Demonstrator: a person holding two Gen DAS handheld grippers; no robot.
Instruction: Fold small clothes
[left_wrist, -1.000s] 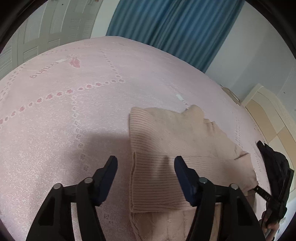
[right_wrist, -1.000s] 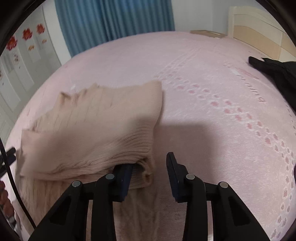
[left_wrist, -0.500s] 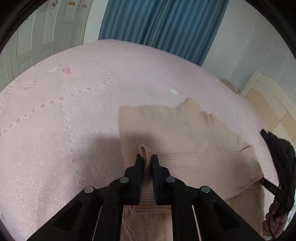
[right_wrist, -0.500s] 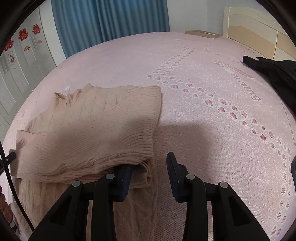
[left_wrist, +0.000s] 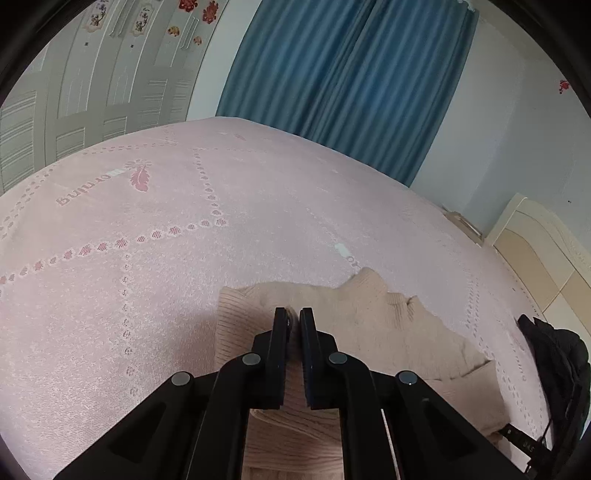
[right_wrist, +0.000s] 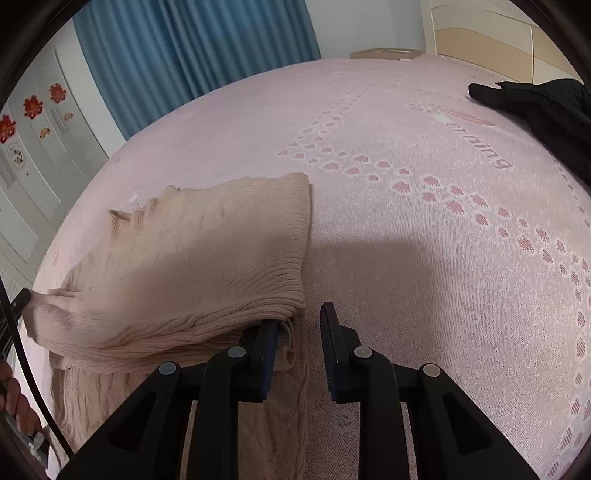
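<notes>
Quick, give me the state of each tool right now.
Left tool: shut on the beige sweater.
Right tool: jaws closing around the sweater's corner, pads not yet pressing it.

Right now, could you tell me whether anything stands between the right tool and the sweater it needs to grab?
Nothing visible does. The right tool is closing, with the folded edge of the sweater already between its tips. The black garment lies far off on the bed.

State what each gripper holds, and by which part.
The left gripper pinches the beige sweater by a fold of its ribbed edge. The right gripper, jaws closing around the sweater's corner, grips nothing yet.
</notes>
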